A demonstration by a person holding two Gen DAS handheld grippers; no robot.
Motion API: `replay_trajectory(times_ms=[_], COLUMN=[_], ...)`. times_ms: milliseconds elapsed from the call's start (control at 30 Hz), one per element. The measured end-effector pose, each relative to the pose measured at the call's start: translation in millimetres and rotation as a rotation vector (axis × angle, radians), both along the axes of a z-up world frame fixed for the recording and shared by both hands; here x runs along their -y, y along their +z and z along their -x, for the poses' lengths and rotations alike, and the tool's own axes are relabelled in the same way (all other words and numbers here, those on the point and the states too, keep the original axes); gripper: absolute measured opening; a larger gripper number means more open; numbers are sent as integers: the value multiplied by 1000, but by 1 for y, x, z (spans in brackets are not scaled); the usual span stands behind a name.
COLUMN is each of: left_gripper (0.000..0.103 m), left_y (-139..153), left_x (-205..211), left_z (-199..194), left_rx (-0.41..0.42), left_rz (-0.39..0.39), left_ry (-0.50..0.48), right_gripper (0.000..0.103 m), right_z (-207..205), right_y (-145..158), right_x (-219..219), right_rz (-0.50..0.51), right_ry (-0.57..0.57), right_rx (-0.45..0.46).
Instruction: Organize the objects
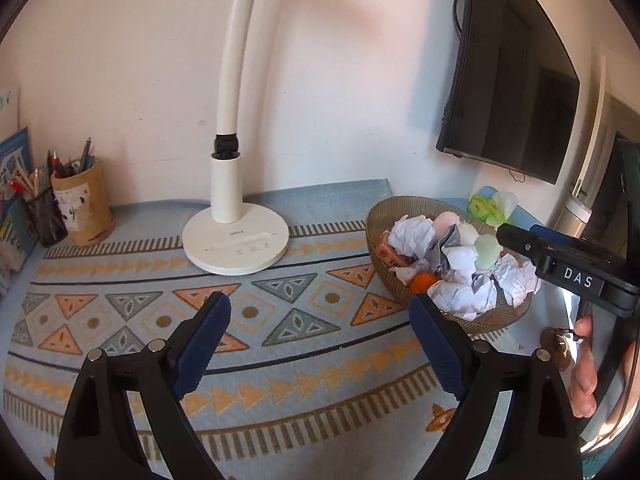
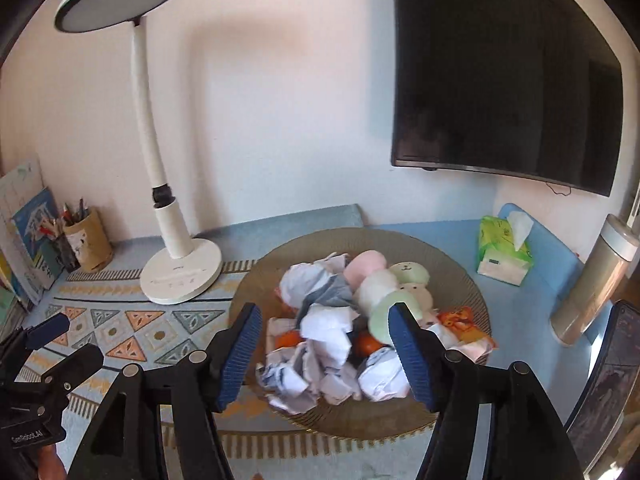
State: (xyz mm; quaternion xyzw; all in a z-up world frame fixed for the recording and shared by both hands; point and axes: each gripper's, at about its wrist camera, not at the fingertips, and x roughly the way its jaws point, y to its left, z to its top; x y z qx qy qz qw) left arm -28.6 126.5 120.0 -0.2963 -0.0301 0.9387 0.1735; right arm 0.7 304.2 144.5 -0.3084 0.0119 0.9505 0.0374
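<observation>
While both grippers are hanging spread and empty, we are holding the right gripper [image 2: 324,336] over the heaped basket [image 2: 460,280]; the left gripper [image 1: 320,320] is idling beside it. Risk: crumpled paper [image 2: 324,336] compressing, slipping, spilling neighbours.

"DAS" is printed in white letters on a black label on the right hand-held gripper [image 1: 516,236], seen in the left wrist view. A faint brand mark resembling "OPPLE" is found on the lamp base [image 1: 236,246]. Other print is too blurred to be read.
</observation>
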Motion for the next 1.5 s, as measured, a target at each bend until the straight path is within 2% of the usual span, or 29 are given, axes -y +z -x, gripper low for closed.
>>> replay_trajectory(times_ms=[67, 167, 267, 400, 533, 633, 700, 800, 933, 1033, 1167, 1267, 1333, 1400, 1500], left_gripper=[103, 102, 102, 102, 102, 102, 102, 102, 102, 102, 103, 103, 103, 103, 103], left_y=[2, -2, -17, -54, -86, -98, -100, -108, -116, -117, -121, -120, -120, -120, -120], left_x=[27, 65, 93, 120, 130, 130, 129, 129, 134, 131, 118, 119, 119, 119, 119], left_z=[-14, -31, -37, -31, -21, -12, -10, -4, 1, 2, 7, 7, 7, 8, 8], left_rx=[-16, -17, 13, 71, 129, 191, 203, 264, 316, 321, 340, 340, 340, 340, 341], left_rz=[-26, -52, -30, -4, 19, 51, 49, 74, 62, 93, 196, 193, 196, 197, 196], left_ry=[37, 97, 165, 252, 300, 320, 316, 334, 363, 380, 385, 381, 382, 384, 386], right_gripper=[65, 65, 65, 65, 65, 67, 70, 78, 79, 80, 86, 91, 99, 103, 103], right_z=[-2, -2, 6, 20, 29, 32, 33, 31, 31, 31, 34, 34, 36, 37, 37], right_y=[-11, -38, -71, -109, -131, -134, -135, -135, -135, -135, -137, -138, -139, -140, -140], right_x=[36, 83, 113, 129, 127, 122, 119, 117, 118, 118, 118, 118, 118, 119, 119], right_rz=[10, -11, -8, -34, -40, -8, 8, 24, 24, 18, 15, 8, 10, 8, 7], right_ry=[74, 135, 166, 153, 134, 128, 119, 114, 113, 104, 99, 92, 95, 96, 95], right_rx=[32, 76, 134, 197, 263, 287, 300, 300, 301, 303, 313, 323, 336, 349, 348])
